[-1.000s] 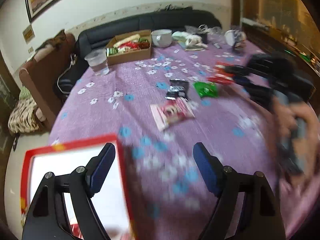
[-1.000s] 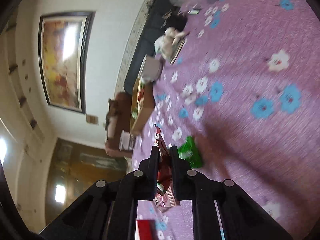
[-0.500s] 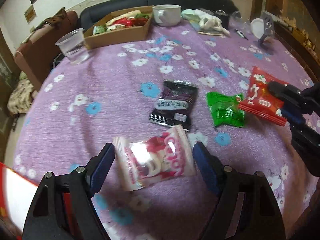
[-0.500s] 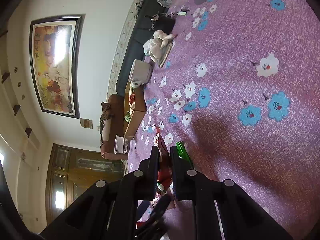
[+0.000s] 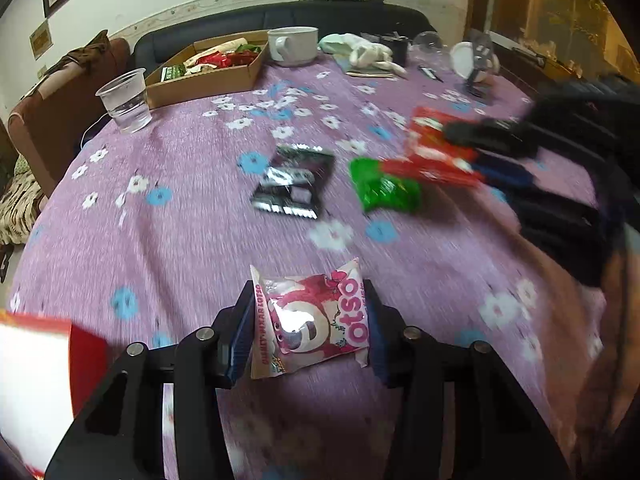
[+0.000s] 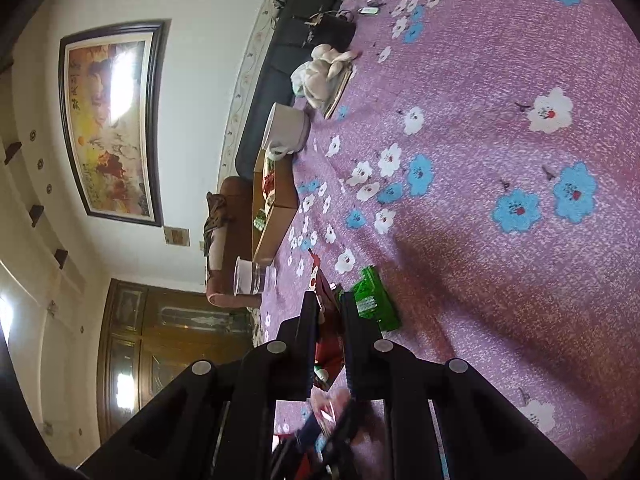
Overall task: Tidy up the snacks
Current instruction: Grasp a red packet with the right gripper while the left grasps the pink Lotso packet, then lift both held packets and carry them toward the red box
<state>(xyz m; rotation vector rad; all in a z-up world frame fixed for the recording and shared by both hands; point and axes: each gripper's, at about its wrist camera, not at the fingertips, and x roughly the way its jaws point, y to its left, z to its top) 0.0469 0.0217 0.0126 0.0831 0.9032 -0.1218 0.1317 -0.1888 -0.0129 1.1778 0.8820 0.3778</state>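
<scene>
**Pink packet between our left jaws, red packet clenched in the right**

Pink-and-white plastic snack packet (image 5: 314, 322) sits between the blue pads of our left gripper (image 5: 308, 328), which tilts steeply down at the near edge of the purple flowered tablecloth (image 5: 192, 240). Its jaws have just been closing, and both pads now touch the packet's sides. Our right gripper (image 6: 329, 312), rolled onto its side and pointing slightly down, is clenched on a crinkled red snack packet (image 5: 434, 152), held just above a green foil packet (image 5: 386, 190) lying on the cloth. A black foil packet (image 5: 294, 184) lies left of the green one. Far left, an open cardboard box of snacks (image 5: 208, 70) stands beside a clear plastic cup (image 5: 126, 100).
</scene>
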